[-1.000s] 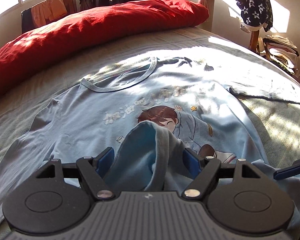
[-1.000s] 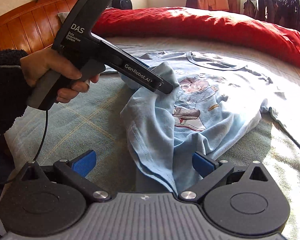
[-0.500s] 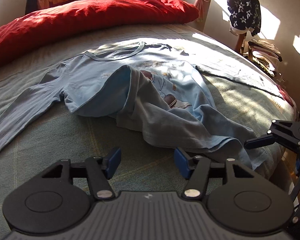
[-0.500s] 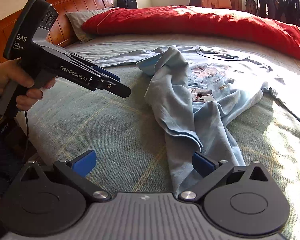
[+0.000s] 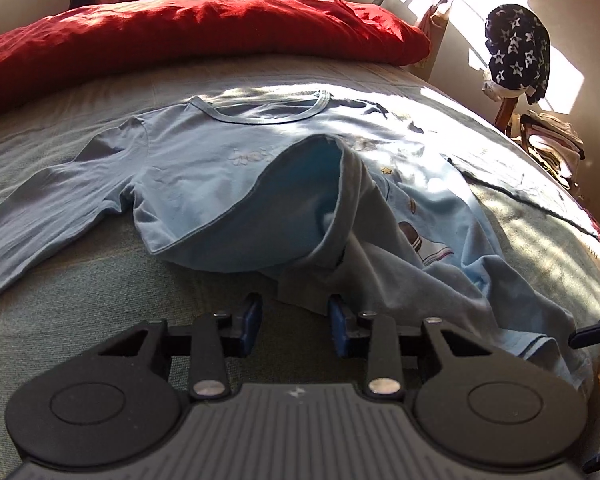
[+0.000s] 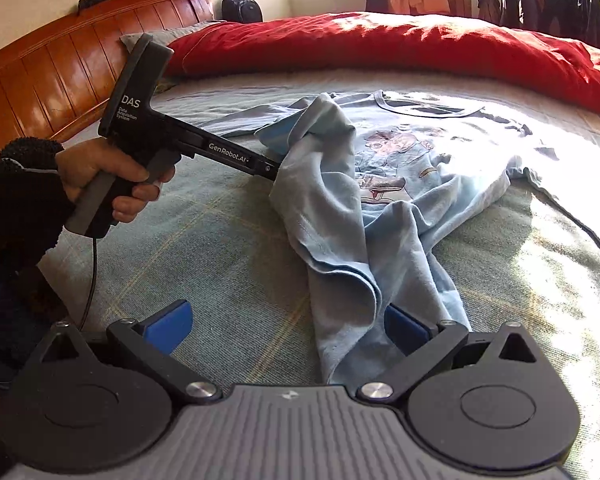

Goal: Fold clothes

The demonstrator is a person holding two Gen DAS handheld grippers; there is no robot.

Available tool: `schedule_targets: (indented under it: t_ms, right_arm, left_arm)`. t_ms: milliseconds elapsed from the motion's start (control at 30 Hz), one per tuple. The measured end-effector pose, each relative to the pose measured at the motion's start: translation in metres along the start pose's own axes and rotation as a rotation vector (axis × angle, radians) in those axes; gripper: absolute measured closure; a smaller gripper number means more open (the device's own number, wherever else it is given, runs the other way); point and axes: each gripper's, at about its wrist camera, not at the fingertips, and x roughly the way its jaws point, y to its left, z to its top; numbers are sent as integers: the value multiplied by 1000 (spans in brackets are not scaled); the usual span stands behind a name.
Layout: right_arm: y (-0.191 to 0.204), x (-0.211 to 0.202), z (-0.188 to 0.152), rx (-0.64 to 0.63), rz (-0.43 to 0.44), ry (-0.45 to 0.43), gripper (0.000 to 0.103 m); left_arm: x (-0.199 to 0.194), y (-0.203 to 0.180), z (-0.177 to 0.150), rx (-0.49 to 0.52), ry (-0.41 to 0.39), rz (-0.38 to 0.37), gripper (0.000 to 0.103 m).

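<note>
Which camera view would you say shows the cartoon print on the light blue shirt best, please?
The right wrist view: the cartoon print lies almost wholly uncovered there on the light blue shirt. In the left wrist view the shirt's turned-up hem fold covers most of it, leaving only a star and the lower part showing.

Bare bedspread [image 5: 100,300] lies open on my left, room to pass. Ahead, the bunched blue shirt [image 5: 300,216] blocks my left gripper [image 5: 296,320]; the red duvet [image 5: 204,28] walls off the bed's far side.
</note>
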Motion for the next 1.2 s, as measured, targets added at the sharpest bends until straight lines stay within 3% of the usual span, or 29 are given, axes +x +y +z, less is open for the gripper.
schedule_targets:
  t_ms: [233,300,367,433,733,1033,1200]
  right_arm:
    - [-7,12,10,7,8,4,0]
    - [-9,15,10,14,8,8,0]
    - [-9,15,9,19,10,11,0]
    - [-9,15,7,23,10,16,0]
    - [1,-6,5,-6,5,-22,0]
    - [22,-33,-4,-50,19,-59,0]
    - [28,-36,-11,-66,15,-52,0]
  left_arm:
    - [13,11,3,-9,-24,-98,70]
    - [14,11,3,-14,-25,-120,82]
    - [13,10,2,-25,-23,-138,86]
    - [9,10,1,-37,-14,-139,98]
    - [-58,-12,-17,-27,-52,-130,100]
    - [-141,-15,-51,-17,-72,4,100]
    - [-167,-2,-68,-46,-60,86,99]
